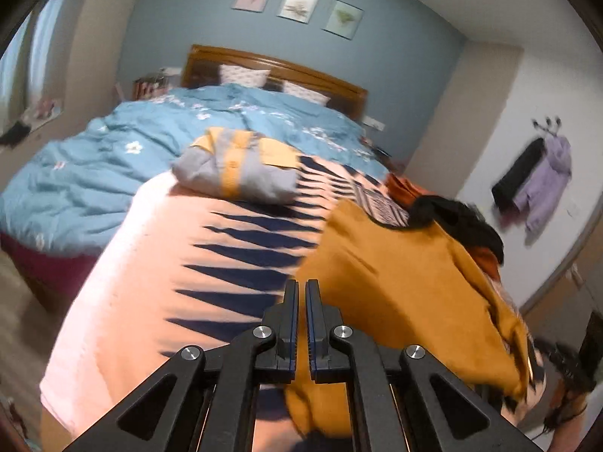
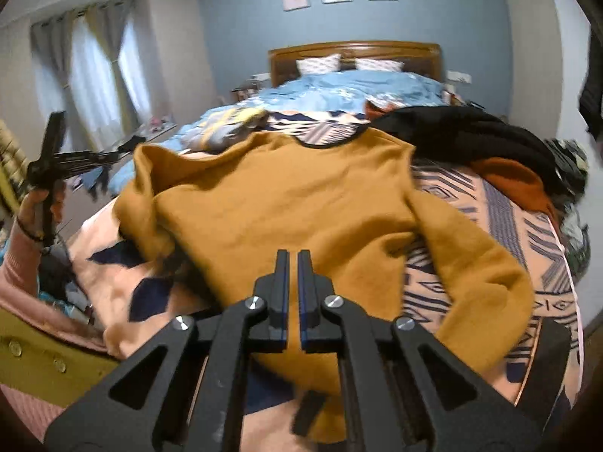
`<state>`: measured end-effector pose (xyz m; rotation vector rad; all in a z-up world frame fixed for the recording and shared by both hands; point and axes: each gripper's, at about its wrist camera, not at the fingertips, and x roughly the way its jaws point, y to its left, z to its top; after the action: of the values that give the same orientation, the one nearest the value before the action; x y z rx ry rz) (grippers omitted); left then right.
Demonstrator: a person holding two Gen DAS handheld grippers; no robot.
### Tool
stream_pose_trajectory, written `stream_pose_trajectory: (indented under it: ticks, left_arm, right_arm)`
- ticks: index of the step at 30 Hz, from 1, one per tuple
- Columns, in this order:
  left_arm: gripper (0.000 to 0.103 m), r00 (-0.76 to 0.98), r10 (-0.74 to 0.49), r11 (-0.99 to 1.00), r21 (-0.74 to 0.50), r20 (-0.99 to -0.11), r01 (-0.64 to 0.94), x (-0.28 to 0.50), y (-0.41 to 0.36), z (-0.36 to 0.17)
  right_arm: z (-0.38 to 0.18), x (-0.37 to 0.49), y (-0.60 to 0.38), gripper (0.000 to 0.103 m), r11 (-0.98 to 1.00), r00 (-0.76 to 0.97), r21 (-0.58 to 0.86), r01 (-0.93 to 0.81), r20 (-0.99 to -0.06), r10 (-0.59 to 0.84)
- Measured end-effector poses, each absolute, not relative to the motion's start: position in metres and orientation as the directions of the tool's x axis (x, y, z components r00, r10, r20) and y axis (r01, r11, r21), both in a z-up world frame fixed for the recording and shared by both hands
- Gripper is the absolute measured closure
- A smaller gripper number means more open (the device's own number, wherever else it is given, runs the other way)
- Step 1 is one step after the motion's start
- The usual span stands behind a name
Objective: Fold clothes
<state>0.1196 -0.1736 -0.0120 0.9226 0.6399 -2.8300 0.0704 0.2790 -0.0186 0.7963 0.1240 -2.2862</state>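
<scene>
Mustard sweater (image 2: pixel 301 196) lies spread on the patterned pink blanket (image 1: pixel 150 263), which covers the foot end of the bed (image 1: pixel 113 158). Collar points toward the headboard (image 2: pixel 354 52), one sleeve runs down toward the right edge of the blanket, and the other side is bunched up and partly folded over.

My left tool (image 1: pixel 301 293) has its jaws closed almost together, with only a thin slit between the pads and nothing in them. It sits over the blanket just beside the sweater's left edge, not gripping cloth as far as I can see.

My right tool (image 2: pixel 293 263) is the same: jaws closed to a narrow slit, nothing clamped, over the lower middle of the sweater. I can't tell whether the tips touch the fabric.

Beyond the sweater toward the headboard sits a folded grey-and-yellow shirt (image 1: pixel 241 169) on the blanket. Black garment (image 2: pixel 463 132) and rust-orange garment (image 2: pixel 516 180) are piled at the sweater's right shoulder side.

In the right wrist view, a hand (image 2: pixel 37 207) in a pink sleeve holds the left tool up, left of the sweater. Frames are motion-blurred.
</scene>
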Motion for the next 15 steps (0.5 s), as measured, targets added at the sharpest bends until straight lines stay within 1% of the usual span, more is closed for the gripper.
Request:
stream_pose_trajectory:
  ticks: [2,3,4,5,6,7,10,11,13,15]
  left_arm:
    - [0.1,-0.804,0.032,-0.907,-0.355,-0.594,0.226,0.122,-0.176,-0.019]
    - [0.097,-0.801,0.044,-0.914,-0.347,-0.598,0.209,0.123,-0.172,-0.022]
    - [0.081,-0.789,0.099,-0.924,-0.35,-0.606,0.152,0.125,-0.162,-0.027]
    - [0.053,-0.768,0.161,-0.93,-0.356,-0.62,0.093,0.128,-0.148,-0.033]
    - [0.039,-0.754,0.183,-0.934,-0.351,-0.63,0.067,0.131,-0.137,-0.038]
    - [0.027,-0.748,0.192,-0.94,-0.337,-0.635,0.045,0.135,-0.125,-0.041]
    - [0.026,-0.727,0.248,-0.949,-0.313,-0.64,-0.048,0.149,-0.085,-0.051]
    - [0.023,-0.726,0.265,-0.944,-0.323,-0.635,-0.062,0.152,-0.077,-0.053]
    - [0.019,-0.729,0.273,-0.938,-0.343,-0.628,-0.056,0.156,-0.06,-0.056]
    - [0.018,-0.728,0.247,-0.943,-0.333,-0.64,-0.027,0.151,-0.045,-0.061]
  right_arm:
    - [-0.025,0.066,0.275,0.097,-0.745,-0.547,0.13,0.655,-0.599,-0.585]
    - [-0.028,0.067,0.271,0.095,-0.734,-0.533,0.132,0.666,-0.605,-0.592]
    - [-0.03,0.071,0.266,0.086,-0.716,-0.515,0.136,0.685,-0.604,-0.608]
    - [-0.032,0.075,0.261,0.071,-0.696,-0.498,0.136,0.705,-0.604,-0.622]
    - [-0.035,0.081,0.253,0.064,-0.677,-0.486,0.123,0.726,-0.605,-0.631]
    - [-0.037,0.084,0.247,0.057,-0.663,-0.475,0.116,0.739,-0.607,-0.637]
    - [-0.043,0.089,0.229,0.056,-0.629,-0.441,0.124,0.768,-0.609,-0.659]
    - [-0.045,0.09,0.225,0.056,-0.622,-0.432,0.133,0.772,-0.607,-0.667]
    - [-0.049,0.091,0.217,0.056,-0.611,-0.42,0.148,0.778,-0.601,-0.68]
    - [-0.056,0.092,0.211,0.055,-0.595,-0.398,0.189,0.781,-0.585,-0.707]
